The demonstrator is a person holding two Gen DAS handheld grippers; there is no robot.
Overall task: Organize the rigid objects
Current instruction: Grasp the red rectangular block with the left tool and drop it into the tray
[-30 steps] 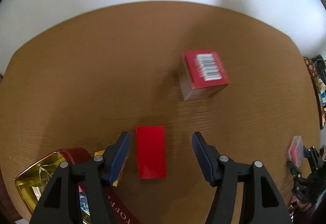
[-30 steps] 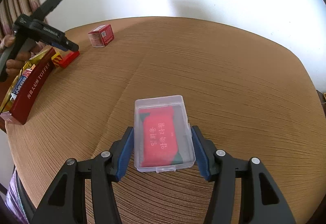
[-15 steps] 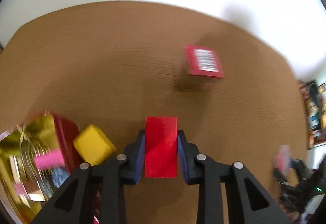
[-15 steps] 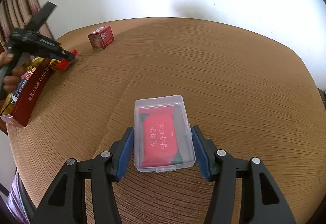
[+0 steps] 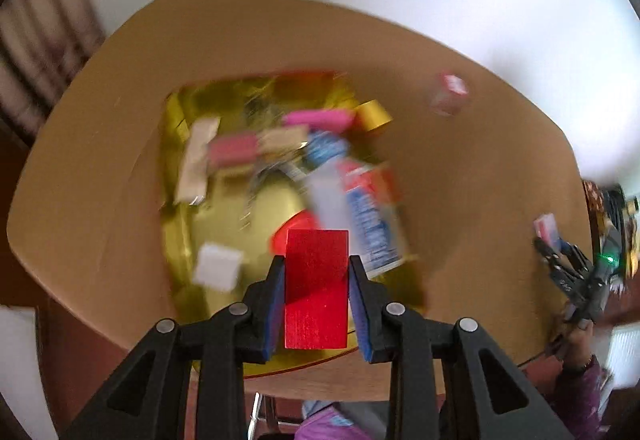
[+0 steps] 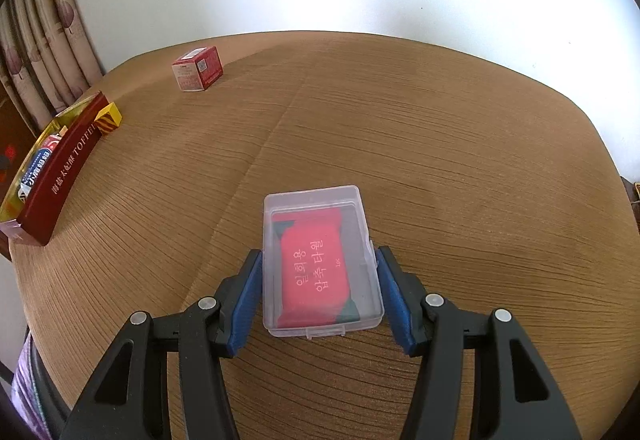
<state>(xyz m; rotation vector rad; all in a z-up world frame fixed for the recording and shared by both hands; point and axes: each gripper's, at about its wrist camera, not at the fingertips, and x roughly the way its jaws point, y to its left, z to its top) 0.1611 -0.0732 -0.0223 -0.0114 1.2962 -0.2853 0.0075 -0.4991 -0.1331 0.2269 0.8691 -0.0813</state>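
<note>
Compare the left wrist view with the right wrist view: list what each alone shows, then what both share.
Left wrist only: the left gripper clamping a red block above the gold tin's jumbled contents. Right wrist only: the right gripper around a clear plastic case resting on the table. Both: table, tin, yellow block, small red carton.

a wood-grain matt table [image 6: 440,143], a clear glossy plastic case [image 6: 320,260], a shiny gold-lined tin [image 5: 208,224].
</note>
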